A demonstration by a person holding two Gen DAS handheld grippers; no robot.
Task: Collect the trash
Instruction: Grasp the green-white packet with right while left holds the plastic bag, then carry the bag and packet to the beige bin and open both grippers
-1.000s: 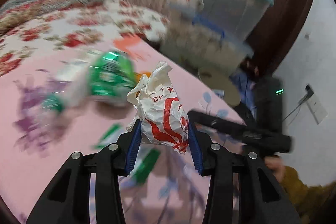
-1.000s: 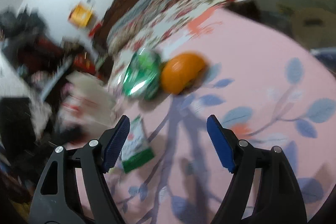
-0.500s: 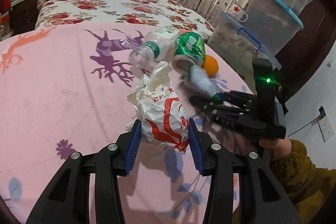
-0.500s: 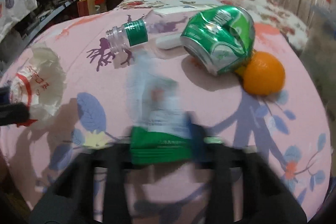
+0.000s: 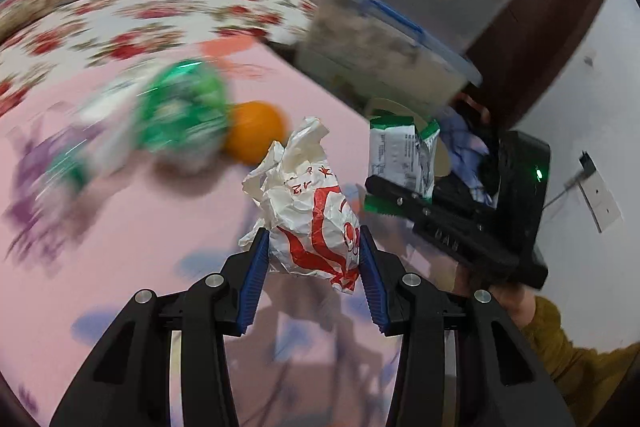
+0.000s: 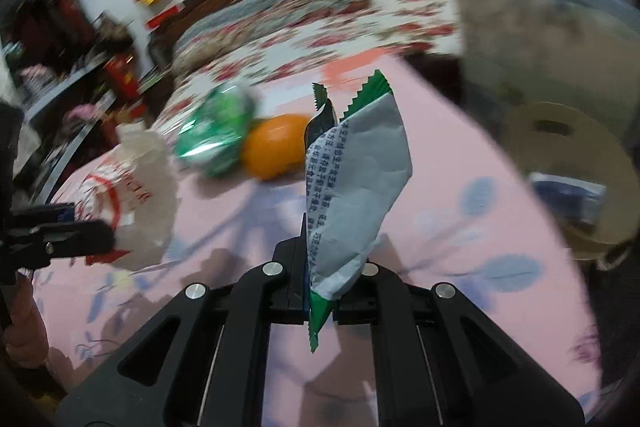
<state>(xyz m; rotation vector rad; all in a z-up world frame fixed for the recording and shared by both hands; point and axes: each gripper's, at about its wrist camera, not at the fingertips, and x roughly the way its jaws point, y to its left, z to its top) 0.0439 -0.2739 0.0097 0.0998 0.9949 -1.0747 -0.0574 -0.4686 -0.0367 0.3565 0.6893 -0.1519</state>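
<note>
Right gripper (image 6: 320, 291) pinches a green-edged wrapper (image 6: 356, 187) upright; left gripper (image 5: 312, 267) clamps crumpled paper (image 5: 308, 219). Crushed green can (image 5: 180, 115) lies upper left, nearer the left gripper.

A crumpled paper wrapper (image 5: 308, 219) is seen, matt and creased. The green-edged packet (image 6: 352, 187) looks like thin plastic film, the crushed can (image 6: 216, 135) like shiny metal.

One crumpled red-and-white paper bag (image 5: 310, 217), one green-and-silver snack wrapper (image 6: 356, 187), one crushed green can (image 5: 182, 115), one orange (image 5: 256, 131), one blurred plastic bottle (image 5: 80, 151), two grippers showing, three stacked clear storage bins (image 5: 420, 11) standing beside the bed
</note>
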